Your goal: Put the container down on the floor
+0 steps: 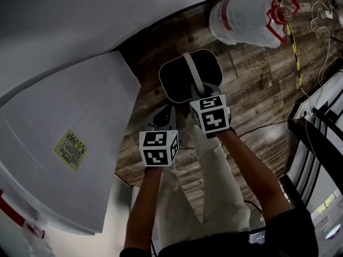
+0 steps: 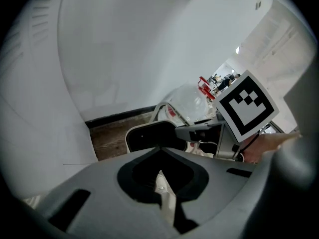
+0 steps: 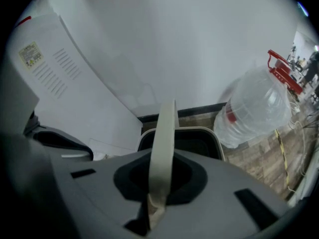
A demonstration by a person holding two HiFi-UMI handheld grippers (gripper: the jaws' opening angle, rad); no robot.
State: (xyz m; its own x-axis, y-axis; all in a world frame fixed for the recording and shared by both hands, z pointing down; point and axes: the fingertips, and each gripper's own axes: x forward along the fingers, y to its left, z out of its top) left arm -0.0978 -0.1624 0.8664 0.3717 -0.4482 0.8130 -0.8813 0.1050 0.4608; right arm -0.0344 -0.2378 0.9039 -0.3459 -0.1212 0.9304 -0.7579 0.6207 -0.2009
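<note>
**1. container** (image 1: 179,82), qty 1. Dark tub w/ pale rim and 1 pale strap handle (image 3: 164,143). Sits straight ahead of the R gripper. The handle runs from the rim up into that gripper's jaws. Can't tell whether the base touches the floor (image 1: 257,84).

**2. Grippers**, qty 2.
- R gripper (image 3: 155,205): clenched on the handle, strap pinched between the pads.
- L gripper (image 2: 163,190): jaws together, pale tips meeting, nothing between them. It is just beside the R gripper on its left and apart from the tub, which lies ahead and to its right.

**3. water bottle** (image 1: 244,17), qty 1. Clear, w/ red carry piece at the neck. Beyond the R gripper and to its right, apart from the container.

**4. white appliance** (image 1: 59,122), qty 1, w/ 1 yellow label (image 1: 70,149). Left of the L gripper. Its edge passes close along the tub's left side, so that side is tight.

**5. black rack** (image 1: 316,127), qty 1. Right of the R gripper, well apart.

**6. cables** (image 1: 321,20), several, thin. Right of the R gripper, by the bottle and the rack.

**Open room:** bare wood planks right of the tub as far as the rack, and ahead as far as the bottle.
</note>
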